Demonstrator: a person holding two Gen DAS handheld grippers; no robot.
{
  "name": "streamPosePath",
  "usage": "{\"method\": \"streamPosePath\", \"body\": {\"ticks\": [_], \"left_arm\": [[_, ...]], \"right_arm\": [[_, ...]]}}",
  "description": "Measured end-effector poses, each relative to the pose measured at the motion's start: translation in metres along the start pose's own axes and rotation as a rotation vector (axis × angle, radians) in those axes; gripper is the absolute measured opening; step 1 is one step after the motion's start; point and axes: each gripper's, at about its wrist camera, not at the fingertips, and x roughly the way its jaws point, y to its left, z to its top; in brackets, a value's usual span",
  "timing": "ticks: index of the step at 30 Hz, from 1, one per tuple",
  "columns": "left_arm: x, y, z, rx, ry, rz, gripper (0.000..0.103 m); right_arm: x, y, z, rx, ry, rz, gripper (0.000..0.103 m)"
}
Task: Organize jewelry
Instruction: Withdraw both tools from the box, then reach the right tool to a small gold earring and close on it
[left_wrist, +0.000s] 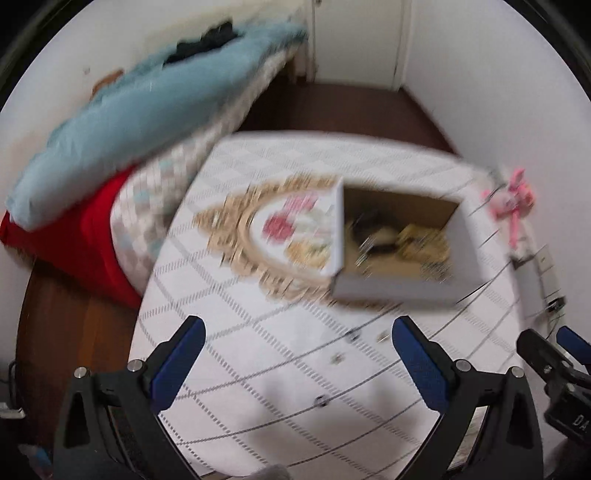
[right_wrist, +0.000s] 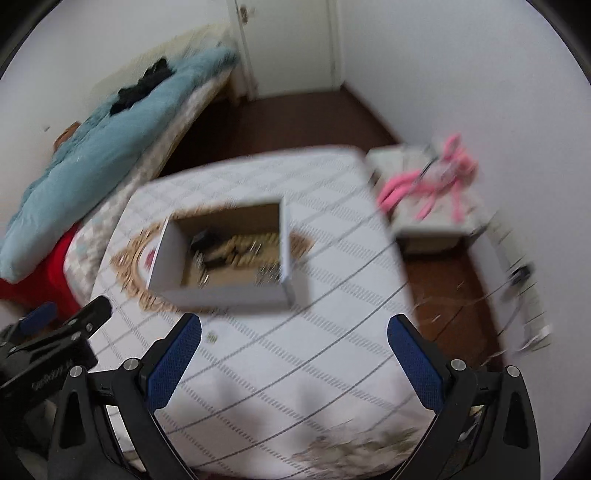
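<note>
An open white cardboard box (left_wrist: 399, 290) with blurred jewelry inside (left_wrist: 406, 242) sits on the white patterned table (left_wrist: 258, 350), partly over a gold-framed oval tray (left_wrist: 258, 236). The box also shows in the right wrist view (right_wrist: 221, 295). Small loose pieces (left_wrist: 354, 336) (left_wrist: 321, 401) lie on the cloth in front of the box. My left gripper (left_wrist: 297, 328) is open and empty above the near table. My right gripper (right_wrist: 293, 328) is open and empty, nearer than the box; a small piece (right_wrist: 211, 338) lies by its left finger. Both views are motion-blurred.
A bed with a light blue duvet (left_wrist: 140, 110) and red sheet (left_wrist: 85, 236) stands left of the table. A pink toy (right_wrist: 436, 177) lies on a small stand (right_wrist: 428, 229) at the right by the wall. Cables (right_wrist: 517, 288) run over the brown floor.
</note>
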Motion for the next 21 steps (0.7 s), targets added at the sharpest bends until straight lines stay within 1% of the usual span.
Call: {"method": "streamPosePath", "body": {"ticks": [2, 3, 4, 5, 7, 9, 12, 15, 17, 19, 20, 21], "left_arm": [[0.020, 0.009, -0.009, 0.004, 0.042, 0.035, 0.103], [0.031, 0.015, -0.014, 0.005, 0.063, 0.055, 0.103], [0.040, 0.021, -0.019, 0.003, 0.081, 0.072, 0.103], [0.047, 0.025, -0.024, 0.001, 0.094, 0.088, 0.103], [0.061, 0.033, -0.031, -0.006, 0.126, 0.108, 0.103], [0.071, 0.042, -0.038, -0.020, 0.155, 0.113, 0.103], [0.081, 0.048, -0.045, -0.017, 0.174, 0.122, 0.103], [0.087, 0.050, -0.049, -0.015, 0.181, 0.125, 0.103], [0.090, 0.051, -0.050, -0.015, 0.185, 0.123, 0.103], [0.090, 0.051, -0.051, -0.010, 0.185, 0.123, 0.103], [0.090, 0.050, -0.050, -0.007, 0.184, 0.124, 0.103], [0.090, 0.049, -0.051, -0.004, 0.183, 0.123, 0.103]], "right_arm": [[0.030, 0.000, -0.012, 0.016, 0.071, 0.049, 0.102], [0.042, 0.002, -0.016, 0.021, 0.093, 0.068, 0.099], [0.059, 0.004, -0.023, 0.026, 0.124, 0.099, 0.089], [0.069, 0.007, -0.028, 0.027, 0.140, 0.115, 0.074], [0.091, 0.018, -0.037, 0.018, 0.172, 0.145, 0.062], [0.112, 0.030, -0.043, 0.010, 0.199, 0.188, 0.061], [0.126, 0.051, -0.046, -0.021, 0.202, 0.216, 0.061], [0.135, 0.075, -0.044, -0.067, 0.179, 0.221, 0.061], [0.141, 0.087, -0.043, -0.090, 0.180, 0.218, 0.059], [0.148, 0.097, -0.043, -0.111, 0.192, 0.198, 0.046], [0.147, 0.100, -0.044, -0.123, 0.176, 0.181, 0.039], [0.148, 0.104, -0.045, -0.139, 0.174, 0.159, 0.036]]}}
